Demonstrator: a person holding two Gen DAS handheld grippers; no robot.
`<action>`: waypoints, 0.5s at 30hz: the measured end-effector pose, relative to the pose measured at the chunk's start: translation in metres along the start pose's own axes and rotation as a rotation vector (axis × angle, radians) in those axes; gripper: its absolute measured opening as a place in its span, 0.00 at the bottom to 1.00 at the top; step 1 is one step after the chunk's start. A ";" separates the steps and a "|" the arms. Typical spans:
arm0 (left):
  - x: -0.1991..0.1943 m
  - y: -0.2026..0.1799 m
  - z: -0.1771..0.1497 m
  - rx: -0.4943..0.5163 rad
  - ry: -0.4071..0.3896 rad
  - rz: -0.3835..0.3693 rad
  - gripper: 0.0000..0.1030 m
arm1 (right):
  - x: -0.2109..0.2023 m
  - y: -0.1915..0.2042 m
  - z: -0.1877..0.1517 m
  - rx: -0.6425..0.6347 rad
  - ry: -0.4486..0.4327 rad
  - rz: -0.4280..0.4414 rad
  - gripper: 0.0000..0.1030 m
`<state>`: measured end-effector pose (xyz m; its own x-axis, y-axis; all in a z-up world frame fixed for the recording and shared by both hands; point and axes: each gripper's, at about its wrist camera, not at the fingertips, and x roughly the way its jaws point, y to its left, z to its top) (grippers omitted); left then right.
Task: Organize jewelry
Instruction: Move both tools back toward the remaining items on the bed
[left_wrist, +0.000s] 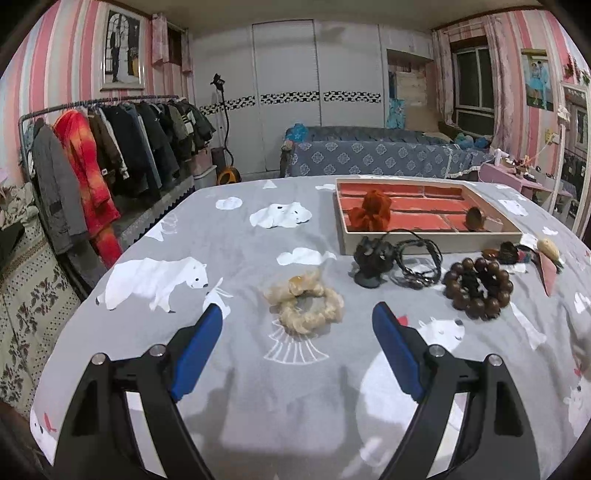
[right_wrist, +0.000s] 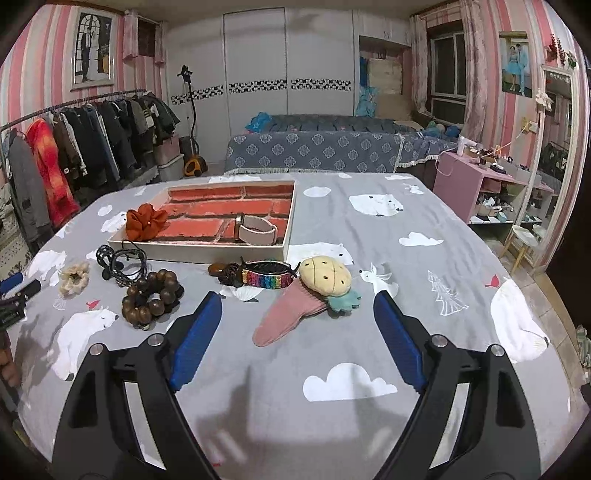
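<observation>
Cream scrunchie (left_wrist: 304, 301) sits on the table (left_wrist: 240, 369), just ahead of the left gripper (left_wrist: 297, 319), whose jaws are spread wide, nothing held. Looks soft, light, squashy; probably best pinched across one side of its ring.

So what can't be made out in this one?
- Tray front compartments: left view, the near wall and orange scrunchie hide them.
- Black pile: both views, tangled and too dark to separate.
- Brown piece beside the rainbow band: right view, too small.
- Left gripper: right view, cut by the edge.
</observation>
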<state>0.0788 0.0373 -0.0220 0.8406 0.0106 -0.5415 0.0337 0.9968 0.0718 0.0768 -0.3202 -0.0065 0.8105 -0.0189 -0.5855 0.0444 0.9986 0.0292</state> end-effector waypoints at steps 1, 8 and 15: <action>0.003 0.002 0.001 -0.004 0.004 0.002 0.79 | 0.005 0.000 0.000 -0.006 0.010 0.000 0.81; 0.013 0.004 0.002 -0.008 0.023 0.015 0.79 | 0.024 -0.006 0.003 0.007 0.032 0.007 0.82; 0.017 -0.002 0.010 -0.001 0.029 0.003 0.79 | 0.041 -0.007 0.005 0.018 0.035 0.015 0.82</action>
<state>0.0986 0.0346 -0.0229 0.8249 0.0161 -0.5650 0.0305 0.9969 0.0731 0.1122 -0.3284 -0.0265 0.7901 -0.0024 -0.6130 0.0433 0.9977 0.0519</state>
